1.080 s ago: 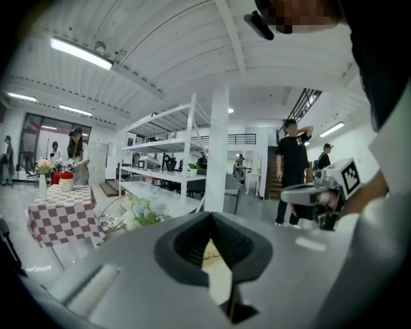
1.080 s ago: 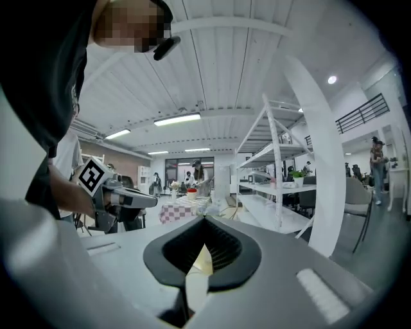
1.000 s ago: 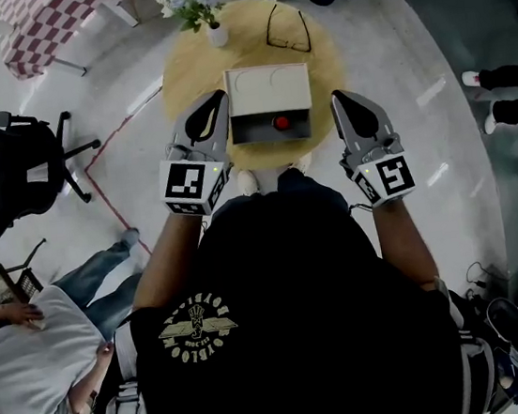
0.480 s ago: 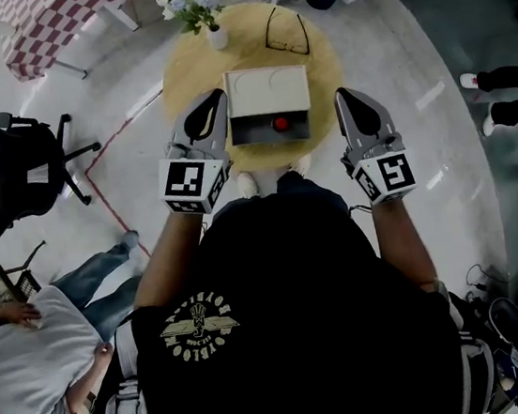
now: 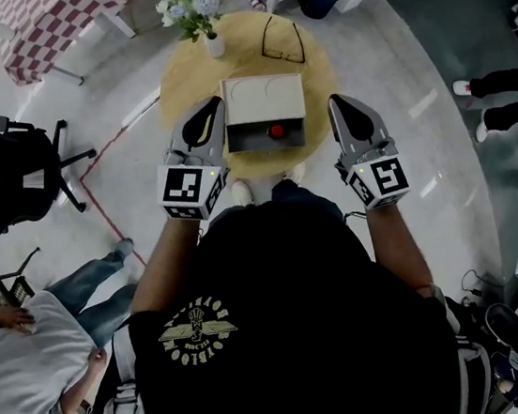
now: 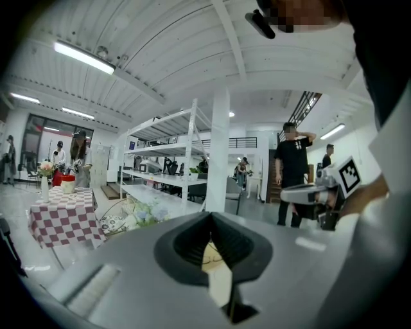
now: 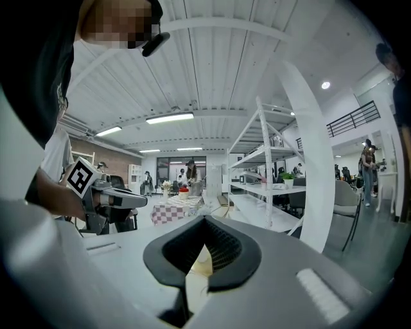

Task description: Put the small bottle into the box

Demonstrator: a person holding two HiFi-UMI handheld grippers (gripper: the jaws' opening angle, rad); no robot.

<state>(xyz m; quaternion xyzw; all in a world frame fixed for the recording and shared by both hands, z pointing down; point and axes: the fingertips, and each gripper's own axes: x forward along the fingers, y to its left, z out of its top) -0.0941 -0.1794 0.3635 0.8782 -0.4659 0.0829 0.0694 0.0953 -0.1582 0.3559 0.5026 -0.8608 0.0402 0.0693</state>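
Almost nothing has moved in the last second. The head view has slid a little, so the round wooden worktop and the box sit slightly higher and further left in the frame. Both tools keep their places on either side of the box.

The left hand-held gripper is close beside the box's left wall but not touching it. The right hand-held gripper is off the box's right wall with a wider gap. Each points away from the person, toward the far side of the worktop. Both are closed with nothing between the pads. In each gripper view the ribbed pads meet at the tip, leaving only a narrow slot behind them through which a pale sliver of worktop shows.

The small bottle is inside the box, in the dark open compartment on the near side, a little right of its middle. Only a small round red patch of it shows. Its body is too small to make out, so I cannot tell its long axis or which way it points. The pale top of the box covers the far part of the interior. In each gripper view the tool's own grey body fills the lower half and hides both box and bottle.

Beyond the box, on the worktop, stand a vase of flowers and a pair of spectacles. The person's dark torso fills the lower middle of the head view.
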